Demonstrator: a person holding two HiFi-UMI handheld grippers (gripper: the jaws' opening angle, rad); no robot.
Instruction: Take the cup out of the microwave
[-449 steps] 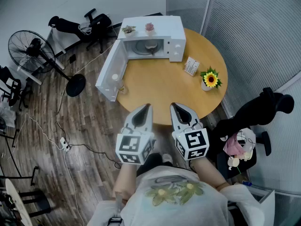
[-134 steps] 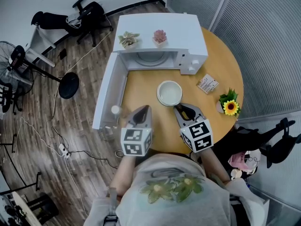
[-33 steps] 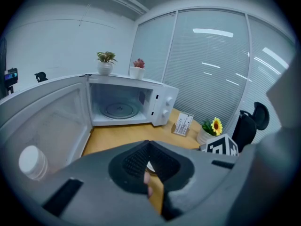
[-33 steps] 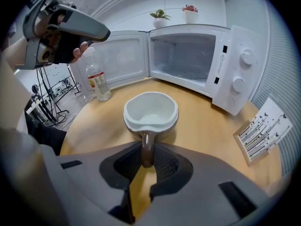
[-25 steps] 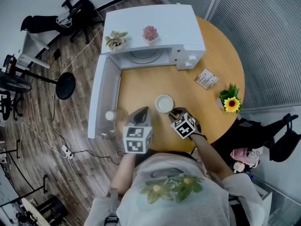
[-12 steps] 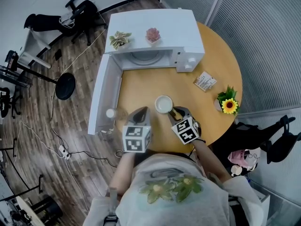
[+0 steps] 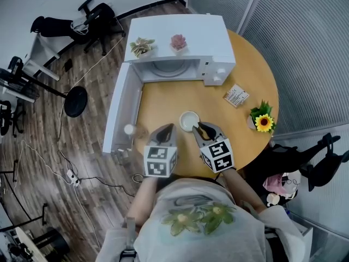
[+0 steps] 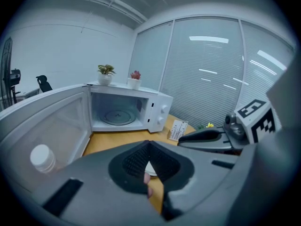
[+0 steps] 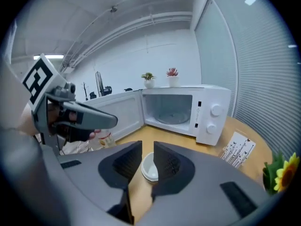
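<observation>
White ceramic, the cup (image 7: 189, 120) stands upright on the round wooden worktop (image 7: 163, 100). Its long axis is vertical and its mouth faces up. It is out of the microwave (image 7: 180, 37), well in front of the open cavity and just ahead of the tips of the right claw (image 7: 200, 127). Its inside shows plain white, and whether it holds any liquid cannot be told.

In the right gripper view the right claw (image 9: 147, 145) has its jaws a narrow gap apart. They have just been closing, with nothing pinched between them. The cup (image 9: 149, 166) shows through the gap, on the worktop beyond the tips. The left claw (image 7: 168, 127) hovers beside it over the near edge of the worktop. In the left gripper view its jaws meet at the tips and hold nothing.

The microwave is white. Its door (image 7: 122, 111) is swung wide to the left, past the worktop's edge. A glass turntable (image 7: 166, 67) lies inside. Two small potted plants sit on its top, a green one (image 7: 142, 46) and a pink one (image 7: 178, 41). A small white-capped bottle (image 7: 129, 130) stands by the door's free end.

To the right lie a small printed card (image 7: 236, 96) and a potted sunflower (image 7: 264, 122) near the rim. Below is a wood-plank floor (image 7: 65, 141) with trailing cables, a fan stand (image 7: 75, 100) and an office chair (image 7: 101, 15). Ribbed panels close off the right side of the room.
</observation>
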